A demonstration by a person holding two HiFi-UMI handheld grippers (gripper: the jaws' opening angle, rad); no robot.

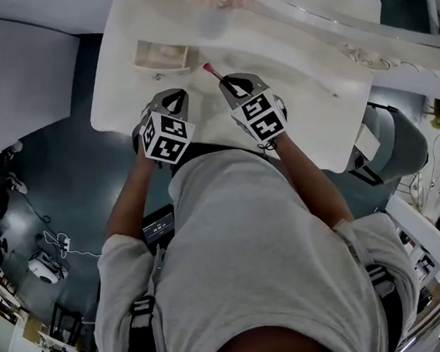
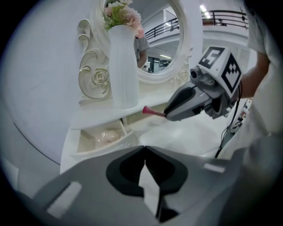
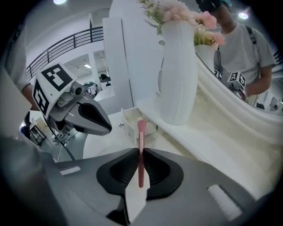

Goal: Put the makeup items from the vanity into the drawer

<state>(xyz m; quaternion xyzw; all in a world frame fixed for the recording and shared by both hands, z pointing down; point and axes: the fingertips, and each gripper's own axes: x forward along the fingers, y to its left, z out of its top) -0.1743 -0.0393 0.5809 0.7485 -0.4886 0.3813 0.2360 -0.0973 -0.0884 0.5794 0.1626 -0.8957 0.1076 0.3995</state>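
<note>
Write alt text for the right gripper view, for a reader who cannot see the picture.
The right gripper is shut on a pink makeup brush that points toward a small open drawer of the white vanity. A tall white vase of flowers stands just behind the drawer, and the left gripper hangs at the left.

No legible text, brand, number or sign in any view. Left gripper [image 1: 172, 100] and right gripper [image 1: 232, 83] carry black-and-white square patterns only, no characters. Small screen [image 1: 159, 226] at the person's waist: lines too small to read.
</note>
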